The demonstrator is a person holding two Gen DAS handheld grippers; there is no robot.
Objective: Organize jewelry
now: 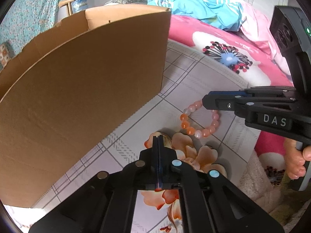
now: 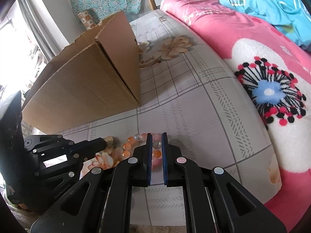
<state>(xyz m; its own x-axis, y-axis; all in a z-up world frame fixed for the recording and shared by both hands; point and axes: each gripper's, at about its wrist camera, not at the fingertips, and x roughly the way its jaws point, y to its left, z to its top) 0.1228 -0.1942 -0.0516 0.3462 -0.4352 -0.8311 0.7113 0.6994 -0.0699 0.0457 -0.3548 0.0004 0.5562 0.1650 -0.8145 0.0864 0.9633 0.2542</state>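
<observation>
Both tongs down by 1 orange bead bracelet (image 1: pixel 200 120) on tablecloth surface (image 2: pixel 194 106): left tongs (image 1: pixel 158 141) fully closed, empty; right tongs (image 2: pixel 156 145) narrow, clamping bracelet's beads. 1 cardboard box (image 1: pixel 77 89) just beside.

Orange-pink bead bracelet (image 1: pixel 200 120), plain brown cardboard box (image 1: pixel 81 89), grey-checked floral cloth (image 2: pixel 194 101), pink blanket (image 2: pixel 223 31)

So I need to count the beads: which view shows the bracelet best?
The left wrist view: the bracelet lies almost whole on the tablecloth, only its far side hidden by the right gripper. In the right wrist view, the gripper's fingers cover much of the bracelet.
</observation>
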